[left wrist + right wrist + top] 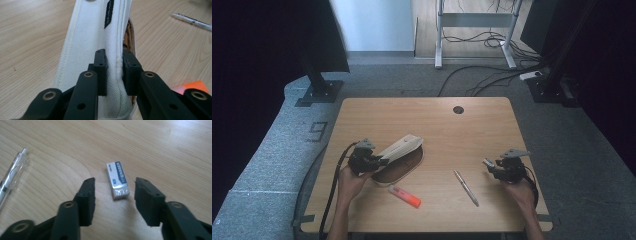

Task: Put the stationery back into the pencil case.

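Pouch [100, 30] flap pinched by left gripper [113, 72] | right gripper [113, 192] open astride eraser [117, 180]

On the wooden tabletop [482, 125], the left tongs [379, 161] are closed on the near end of a cream canvas pencil case [401, 146], holding its upper flap lifted and tilted over the brown lower part lying on the wood. Just in front of it lies an orange-and-pink highlighter [405, 196]. A pen [466, 188] lies between the case and the right tongs [488, 163], which hover low at the right side.
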`<state>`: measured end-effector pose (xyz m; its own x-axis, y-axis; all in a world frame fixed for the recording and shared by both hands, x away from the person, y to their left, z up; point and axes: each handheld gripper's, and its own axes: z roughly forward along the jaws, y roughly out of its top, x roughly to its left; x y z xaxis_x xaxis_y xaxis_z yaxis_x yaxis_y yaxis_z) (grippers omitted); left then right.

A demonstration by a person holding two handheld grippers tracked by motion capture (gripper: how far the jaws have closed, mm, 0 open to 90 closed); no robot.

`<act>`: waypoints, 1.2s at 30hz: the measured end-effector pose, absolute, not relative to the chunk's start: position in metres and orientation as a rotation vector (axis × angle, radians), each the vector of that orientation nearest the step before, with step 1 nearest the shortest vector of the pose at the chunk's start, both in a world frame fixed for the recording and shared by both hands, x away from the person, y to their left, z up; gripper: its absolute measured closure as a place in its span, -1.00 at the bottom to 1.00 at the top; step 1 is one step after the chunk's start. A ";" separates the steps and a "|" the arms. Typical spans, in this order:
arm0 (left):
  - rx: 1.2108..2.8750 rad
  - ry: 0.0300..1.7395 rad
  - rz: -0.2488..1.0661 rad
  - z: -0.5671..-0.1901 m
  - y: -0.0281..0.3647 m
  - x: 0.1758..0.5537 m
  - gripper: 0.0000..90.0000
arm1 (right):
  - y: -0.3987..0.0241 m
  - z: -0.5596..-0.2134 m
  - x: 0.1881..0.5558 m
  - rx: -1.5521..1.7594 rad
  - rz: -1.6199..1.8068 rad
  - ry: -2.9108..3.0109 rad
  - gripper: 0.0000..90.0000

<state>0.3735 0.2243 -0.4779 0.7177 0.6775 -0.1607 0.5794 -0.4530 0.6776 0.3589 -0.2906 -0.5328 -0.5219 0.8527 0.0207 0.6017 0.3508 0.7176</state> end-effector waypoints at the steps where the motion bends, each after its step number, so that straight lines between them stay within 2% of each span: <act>1: 2.181 0.949 0.171 -0.478 0.224 0.373 0.69 | -0.291 -0.533 0.361 1.282 0.974 2.263 0.18; 11: 2.183 0.945 0.174 -0.478 0.224 0.373 0.69 | -0.295 -0.544 0.368 1.284 0.985 2.282 0.58; 18: 2.177 0.946 0.173 -0.479 0.223 0.373 0.69 | -0.296 -0.543 0.366 1.310 1.030 2.274 0.61; 36: 2.167 0.950 0.170 -0.478 0.222 0.373 0.69 | -0.277 -0.512 0.362 1.223 1.119 2.276 0.61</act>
<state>0.3726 0.2219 -0.4785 0.7155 0.6787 -0.1658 0.5789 -0.4430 0.6845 0.3618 -0.2771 -0.5119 -0.5799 0.8110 0.0775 0.5569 0.3252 0.7643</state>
